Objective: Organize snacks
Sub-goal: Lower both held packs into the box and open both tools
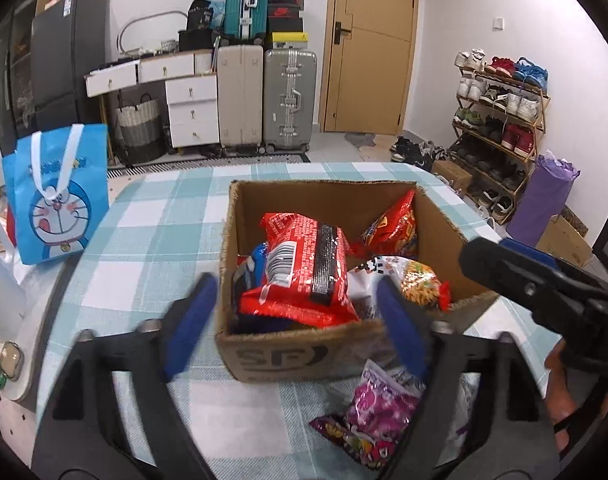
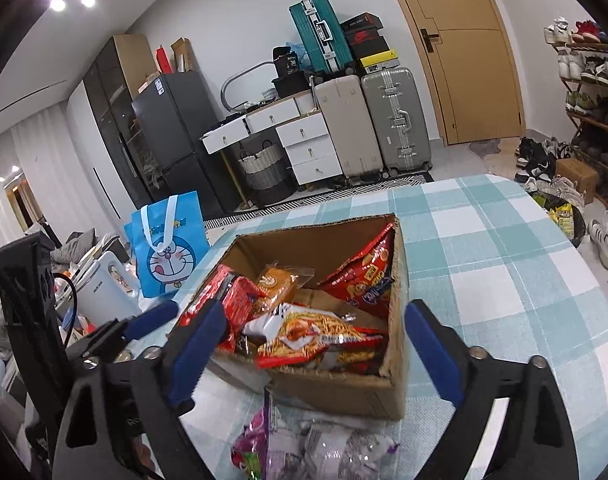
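Note:
An open cardboard box [image 1: 304, 354] [image 2: 340, 394] stands on the checked tablecloth and holds several snack packs: a large red pack [image 1: 304, 272] [image 2: 227, 296], a red chip bag [image 1: 396, 228] [image 2: 368, 276] at the far corner, a noodle snack pack [image 1: 416, 280] [image 2: 316, 336]. A purple snack bag [image 1: 380, 408] [image 2: 304, 448] lies on the cloth in front of the box. My left gripper [image 1: 295, 328] is open and empty, just before the box's near wall. My right gripper [image 2: 316, 360] is open and empty, over the box's near edge; it also shows in the left wrist view [image 1: 516, 272] at the right.
A blue Doraemon bag [image 1: 59, 196] [image 2: 169, 244] stands at the table's left edge, next to a white appliance [image 2: 99, 292]. The checked table [image 1: 151, 248] [image 2: 504, 264] extends around the box. Suitcases [image 1: 287, 100], drawers, a door and a shoe rack [image 1: 500, 128] stand behind.

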